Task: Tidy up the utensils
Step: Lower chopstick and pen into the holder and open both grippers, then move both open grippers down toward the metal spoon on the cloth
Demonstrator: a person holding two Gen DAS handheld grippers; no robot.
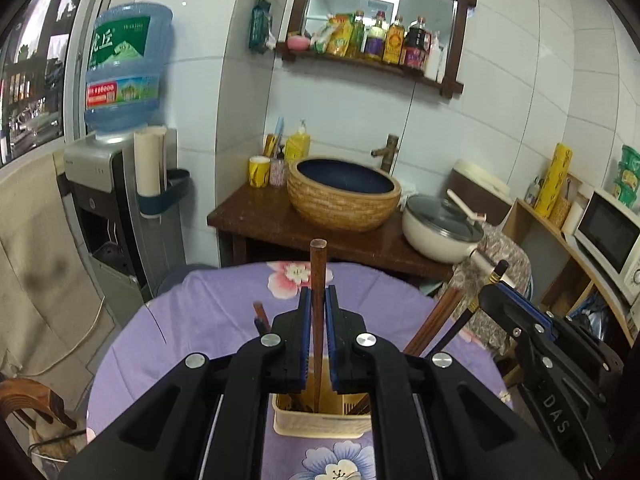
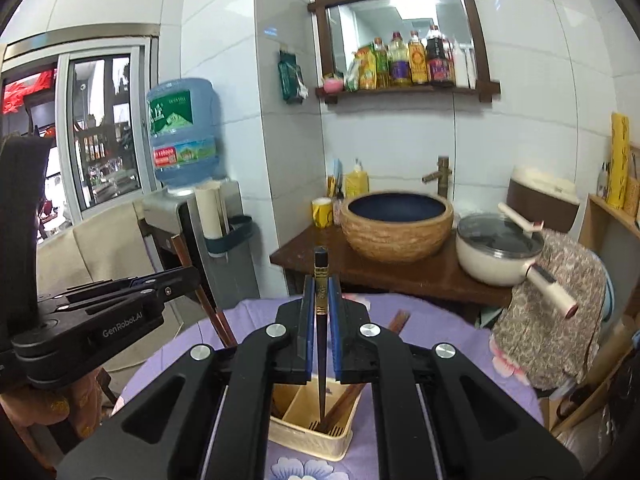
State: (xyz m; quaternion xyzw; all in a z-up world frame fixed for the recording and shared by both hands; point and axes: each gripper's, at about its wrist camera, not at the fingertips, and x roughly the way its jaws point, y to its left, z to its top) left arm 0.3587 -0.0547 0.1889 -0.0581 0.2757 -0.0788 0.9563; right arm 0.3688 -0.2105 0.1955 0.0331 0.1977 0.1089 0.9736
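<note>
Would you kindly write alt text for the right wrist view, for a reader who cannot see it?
The right gripper holds a dark chopstick upright, its tip down in a cream holder on a purple floral tablecloth. The left gripper shows at left; a basin and pot stand behind.

Left gripper (image 1: 319, 306): matte black plastic linkage arms with round silver pivot screws, two flat black fingers (image 1: 305, 332) lined with ribbed blue pads, thin pale rails running along the inner frame. Right gripper (image 2: 321, 300): same black build, silver screws, blue-lined fingers (image 2: 307, 320). White lettering shows on the side plates, "GenRobot.AI" on the left unit seen from the right wrist view, "DAS" on the right unit seen from the left wrist view
</note>
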